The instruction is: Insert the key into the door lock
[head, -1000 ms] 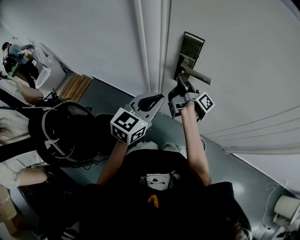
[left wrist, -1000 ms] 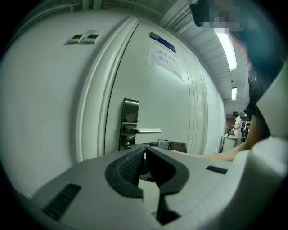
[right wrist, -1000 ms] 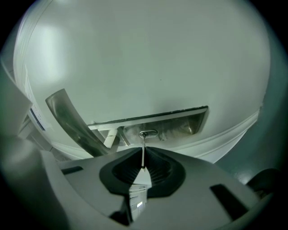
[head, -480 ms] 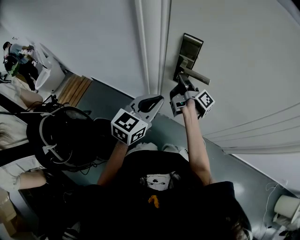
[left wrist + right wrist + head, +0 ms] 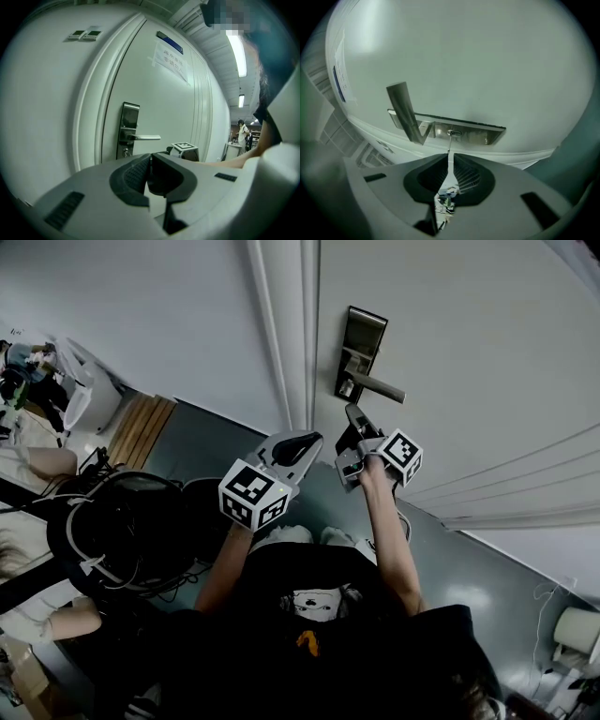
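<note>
Between the shut jaws of the right gripper [image 5: 449, 161], a key [image 5: 450, 150], pinched near its head, blade pointing straight ahead. Blade tip right at the keyhole [image 5: 453, 133] in the metal lock plate [image 5: 478, 133]; inside it or only touching, impossible to tell. Just left of the keyhole, the lever handle [image 5: 405, 110], jutting out toward the camera.

Left gripper [image 5: 150, 158]: jaws closed tip to tip, nothing between them, held in the air short of the door [image 5: 469, 352], touching nothing.

From the head view: right gripper just below the lock plate and handle, left gripper beside it and lower, in front of the white door frame [image 5: 281, 334]. Both at the end of bare forearms, over a grey-blue floor [image 5: 211, 442]. White wall [image 5: 141, 315] left of the frame, wooden slats [image 5: 148, 420] at its foot.

Only in the right gripper view: the key itself, too small to make out from the head view.

Only in the left gripper view: a paper notice [image 5: 171, 58] high on the door under a blue strip [image 5: 169, 42], two switch plates [image 5: 84, 34] on the wall, ceiling strip lights [image 5: 238, 51], a person [image 5: 242, 133] far off at the right. Also there, the right gripper's marker cube [image 5: 185, 147], below the tip of the handle.
</note>
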`<state>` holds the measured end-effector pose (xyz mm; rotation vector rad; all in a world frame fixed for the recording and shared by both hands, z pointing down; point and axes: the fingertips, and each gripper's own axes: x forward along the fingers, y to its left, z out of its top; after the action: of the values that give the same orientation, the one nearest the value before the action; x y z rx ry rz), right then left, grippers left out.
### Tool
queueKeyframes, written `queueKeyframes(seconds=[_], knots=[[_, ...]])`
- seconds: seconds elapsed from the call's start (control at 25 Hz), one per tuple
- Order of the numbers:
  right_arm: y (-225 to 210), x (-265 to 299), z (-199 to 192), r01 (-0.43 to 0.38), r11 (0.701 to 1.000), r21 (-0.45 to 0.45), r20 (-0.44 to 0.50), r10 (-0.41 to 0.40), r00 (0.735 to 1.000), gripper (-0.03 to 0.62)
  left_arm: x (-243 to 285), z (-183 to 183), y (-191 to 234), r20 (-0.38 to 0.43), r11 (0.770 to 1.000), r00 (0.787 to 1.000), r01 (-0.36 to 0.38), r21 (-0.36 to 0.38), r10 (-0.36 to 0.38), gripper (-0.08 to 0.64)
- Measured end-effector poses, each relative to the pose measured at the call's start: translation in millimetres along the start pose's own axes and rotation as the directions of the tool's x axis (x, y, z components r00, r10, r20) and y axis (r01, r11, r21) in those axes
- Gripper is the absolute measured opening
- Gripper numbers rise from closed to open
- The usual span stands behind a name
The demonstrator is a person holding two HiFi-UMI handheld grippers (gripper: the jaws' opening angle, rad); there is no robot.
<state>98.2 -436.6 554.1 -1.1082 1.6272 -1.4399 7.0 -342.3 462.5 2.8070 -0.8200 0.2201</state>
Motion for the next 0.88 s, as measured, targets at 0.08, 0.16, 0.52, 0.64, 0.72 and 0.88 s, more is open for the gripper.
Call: queueKeyframes(seconds=[0.08, 0.16, 0.52, 0.64, 0.72, 0.88], knots=[[16, -19, -13, 0.011, 0.998, -0.059, -0.017, -0.012, 1.000, 0.025, -13, 7, -11, -0.003, 1.000, 1.000, 0.010, -0.004, -0.010, 0.018], [32, -35, -24, 0.021, 0.992, -0.122, -0.031, -0.025, 0.999, 0.025, -25, 12, -20, -0.008, 1.000, 1.000, 0.019, -0.010, -0.020, 0.018], [42, -59, -55, 0.072, 0.946, -0.317, -0.088, -0.105, 0.991, 0.025, -36, -15, -15, -0.043, 0.997, 0.998, 0.045, -0.058, -0.048, 0.018], [38, -72, -67, 0.091, 0.946, -0.310, -0.086, -0.123, 0.989, 0.025, -43, -27, -16, -0.054, 0.995, 0.997, 0.058, -0.078, -0.062, 0.018], [33, -82, -76, 0.109, 0.944, -0.313, -0.089, -0.144, 0.986, 0.025, -46, -34, -17, -0.061, 0.994, 0.996, 0.062, -0.094, -0.068, 0.018], [28, -95, -92, 0.128, 0.939, -0.320, -0.100, -0.168, 0.981, 0.025, -54, -47, -17, -0.070, 0.991, 0.995, 0.065, -0.117, -0.073, 0.018]])
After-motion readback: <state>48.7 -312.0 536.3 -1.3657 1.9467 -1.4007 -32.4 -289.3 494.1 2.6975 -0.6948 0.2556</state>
